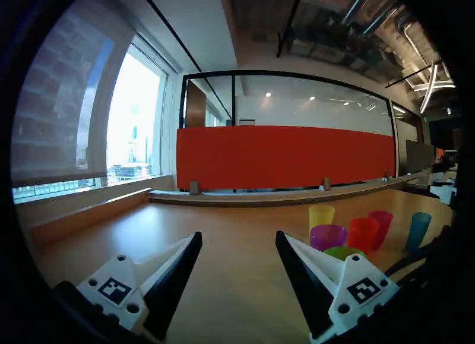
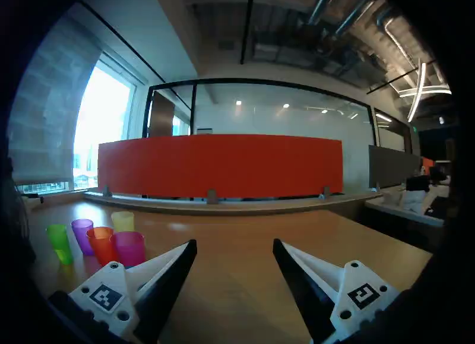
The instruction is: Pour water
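Several coloured plastic cups stand in a cluster on the wooden table [image 1: 178, 225]. In the left gripper view they are to the right: yellow [image 1: 321, 216], purple [image 1: 328, 237], orange [image 1: 363, 234], pink [image 1: 381, 224], teal [image 1: 418, 230], and a green one [image 1: 343, 252] partly behind a finger. In the right gripper view the cluster is at the left: green [image 2: 59, 243], purple [image 2: 82, 234], orange [image 2: 102, 244], yellow [image 2: 123, 220], pink [image 2: 130, 248]. My left gripper [image 1: 237, 237] is open and holds nothing. My right gripper [image 2: 233, 244] is open too, with nothing between its fingers. I cannot tell whether any cup holds water.
A red partition screen [image 1: 285, 157] runs along the table's far edge. Large windows [image 1: 133, 130] with a sill are to the left. More desks with white objects [image 2: 415, 201] lie at the far right. Bare tabletop [image 2: 267, 225] stretches ahead of both grippers.
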Motion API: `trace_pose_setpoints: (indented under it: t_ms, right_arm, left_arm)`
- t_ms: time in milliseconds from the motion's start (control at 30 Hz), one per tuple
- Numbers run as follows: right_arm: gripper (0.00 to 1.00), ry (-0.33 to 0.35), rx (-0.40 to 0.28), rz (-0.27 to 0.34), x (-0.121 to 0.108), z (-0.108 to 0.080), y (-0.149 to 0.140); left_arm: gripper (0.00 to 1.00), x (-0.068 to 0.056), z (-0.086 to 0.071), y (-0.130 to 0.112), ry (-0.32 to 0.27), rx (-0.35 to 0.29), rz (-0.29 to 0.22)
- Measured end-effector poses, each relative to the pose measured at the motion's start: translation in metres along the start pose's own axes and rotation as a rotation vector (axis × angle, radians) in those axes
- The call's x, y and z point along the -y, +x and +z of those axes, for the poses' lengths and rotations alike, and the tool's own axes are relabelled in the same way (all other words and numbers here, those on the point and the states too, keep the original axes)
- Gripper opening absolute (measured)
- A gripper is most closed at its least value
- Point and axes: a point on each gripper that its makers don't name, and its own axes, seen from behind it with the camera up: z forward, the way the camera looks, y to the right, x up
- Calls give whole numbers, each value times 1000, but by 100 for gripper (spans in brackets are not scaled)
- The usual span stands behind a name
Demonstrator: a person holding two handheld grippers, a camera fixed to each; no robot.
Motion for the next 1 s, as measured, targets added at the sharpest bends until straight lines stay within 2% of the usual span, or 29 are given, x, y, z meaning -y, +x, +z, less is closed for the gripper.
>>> trace_pose_setpoints:
  t_ms: [1000]
  right_arm:
    - [100,8,3,0,1,0,-2]
  left_arm:
    - [92,-1,0,1,0,0,0]
